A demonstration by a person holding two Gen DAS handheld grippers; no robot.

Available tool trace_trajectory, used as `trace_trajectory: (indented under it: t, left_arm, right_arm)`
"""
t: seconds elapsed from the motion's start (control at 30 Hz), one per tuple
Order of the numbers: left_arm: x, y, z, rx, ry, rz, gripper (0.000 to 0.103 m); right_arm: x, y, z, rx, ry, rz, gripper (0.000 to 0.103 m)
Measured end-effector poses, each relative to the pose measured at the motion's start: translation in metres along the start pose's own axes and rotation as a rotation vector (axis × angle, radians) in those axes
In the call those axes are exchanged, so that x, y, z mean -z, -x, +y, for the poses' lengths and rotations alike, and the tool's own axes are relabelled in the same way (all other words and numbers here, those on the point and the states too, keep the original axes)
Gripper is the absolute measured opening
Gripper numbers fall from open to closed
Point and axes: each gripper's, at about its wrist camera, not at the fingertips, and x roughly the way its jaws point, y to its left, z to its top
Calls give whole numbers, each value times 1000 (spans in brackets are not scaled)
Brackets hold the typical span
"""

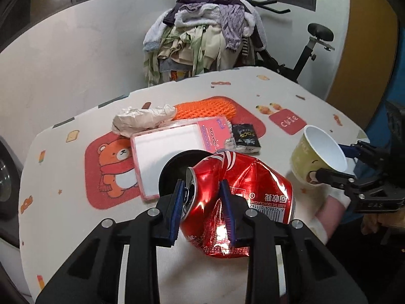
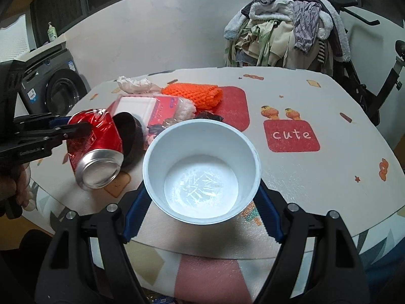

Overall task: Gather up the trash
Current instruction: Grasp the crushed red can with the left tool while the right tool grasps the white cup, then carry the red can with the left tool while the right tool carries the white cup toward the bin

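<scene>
My left gripper (image 1: pixel 203 204) is shut on a crushed red cola can (image 1: pixel 248 192), held above the table's near edge; the can also shows in the right wrist view (image 2: pixel 97 141), with the left gripper (image 2: pixel 76 129) at its left. My right gripper (image 2: pixel 200 210) is shut on a white paper cup (image 2: pixel 202 167), empty inside, held over the table's front edge. In the left wrist view the cup (image 1: pixel 319 157) is yellow outside and tilted, to the right of the can.
On the table (image 2: pixel 316 177) lie a black round lid (image 2: pixel 129 136), a pink-and-white box (image 1: pixel 172 152), crumpled paper (image 1: pixel 141 120), an orange net (image 2: pixel 195 93) and a small black packet (image 1: pixel 245 136). Behind stand a clothes pile (image 1: pixel 202 38), an exercise bike (image 1: pixel 311 48) and a washing machine (image 2: pixel 53 86).
</scene>
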Motion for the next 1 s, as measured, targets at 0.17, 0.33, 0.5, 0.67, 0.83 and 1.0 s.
trace_trajectory:
  t: [0.17,0.33,0.5,0.67,0.83,1.0]
  left_arm:
    - [10,28,-10,2,-6,-22,28]
    - [26,51,-18,3,-2,-28,28]
    - [43,70,-23,1,8,-32,28]
    - [62,82,-30,5,1,-16,28]
    - [81,91,-36,6,-11,-1,28]
    - [109,95,-49,7,-21,30,29]
  right_arm:
    - [2,16,10,-12,8,-17,76]
    - [10,32,21,-24,22,-29,76]
    - [19,43,30,-36,29,-32,76]
    - [31,54,38,-43,42,-28,76]
    - [44,64,43,-47,40,-26,76]
    - [57,74,48,-53,41,-17,76]
